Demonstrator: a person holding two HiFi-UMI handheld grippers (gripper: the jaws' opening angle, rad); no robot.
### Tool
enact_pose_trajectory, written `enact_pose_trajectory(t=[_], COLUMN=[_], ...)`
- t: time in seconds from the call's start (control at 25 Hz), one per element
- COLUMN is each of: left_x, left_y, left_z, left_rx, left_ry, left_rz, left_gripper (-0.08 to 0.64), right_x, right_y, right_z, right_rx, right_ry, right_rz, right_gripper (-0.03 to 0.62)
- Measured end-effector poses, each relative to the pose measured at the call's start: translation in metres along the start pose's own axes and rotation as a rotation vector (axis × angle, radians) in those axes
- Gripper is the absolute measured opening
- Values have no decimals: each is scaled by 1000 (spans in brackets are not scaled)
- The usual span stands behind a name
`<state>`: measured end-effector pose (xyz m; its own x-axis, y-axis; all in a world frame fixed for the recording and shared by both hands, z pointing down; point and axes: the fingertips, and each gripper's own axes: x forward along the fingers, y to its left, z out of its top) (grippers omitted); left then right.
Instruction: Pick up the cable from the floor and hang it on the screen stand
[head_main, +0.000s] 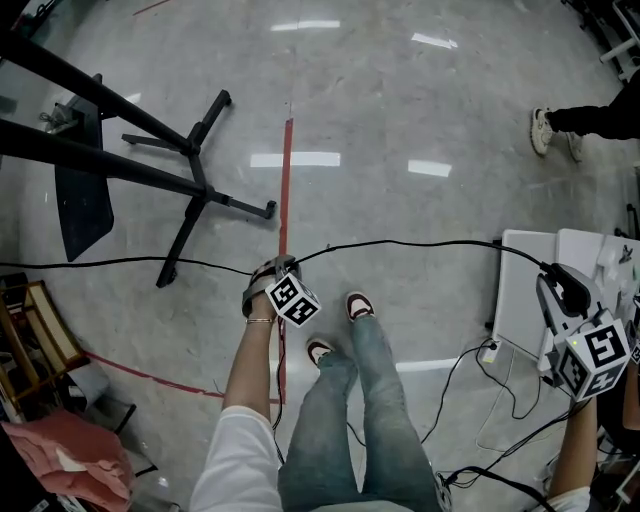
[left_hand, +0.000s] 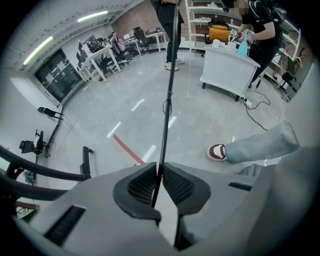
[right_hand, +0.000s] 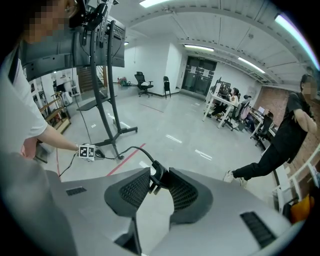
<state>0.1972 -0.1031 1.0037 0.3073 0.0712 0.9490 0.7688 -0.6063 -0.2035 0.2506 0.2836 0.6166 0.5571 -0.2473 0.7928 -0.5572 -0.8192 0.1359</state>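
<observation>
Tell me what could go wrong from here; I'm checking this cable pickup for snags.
The thin cable may slip through the left claw, which pinches it lightly. Leftward, it passes the screen stand's leg and could catch there when lifted. The right claw grips only the plug; a tug might pull it free.

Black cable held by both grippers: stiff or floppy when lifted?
Likely floppy: the cable curves loosely between left gripper and right gripper. Probably light, being thin. Its long tail on the floor may drag.
</observation>
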Motion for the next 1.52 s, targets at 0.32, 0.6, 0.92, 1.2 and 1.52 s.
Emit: enact_pose_trajectory(t=[0.32,0.6,0.92,1.2,1.52], left_x=[-69,-170,-334,-497,-644], left_y=[10,33,74,105,106], left_z=[19,8,11,2,-33], left_rx=[-262,-597,-876,-978,-1086], left_ry=[-224,-360,-606,-774,-802], left_rz=[9,14,133,425,823], left_gripper=[21,20,20,18,14], right_x=[23,42,28,-16,-102], right_y=[10,54,137,220,323], right_z=[6,55,142,233,338], right_rx=[51,119,167,131,-102], right_ry=[-26,-125,-274,-418,-569], right_rz=[48,202,445,731,1046], right_gripper=[124,124,124,124,124])
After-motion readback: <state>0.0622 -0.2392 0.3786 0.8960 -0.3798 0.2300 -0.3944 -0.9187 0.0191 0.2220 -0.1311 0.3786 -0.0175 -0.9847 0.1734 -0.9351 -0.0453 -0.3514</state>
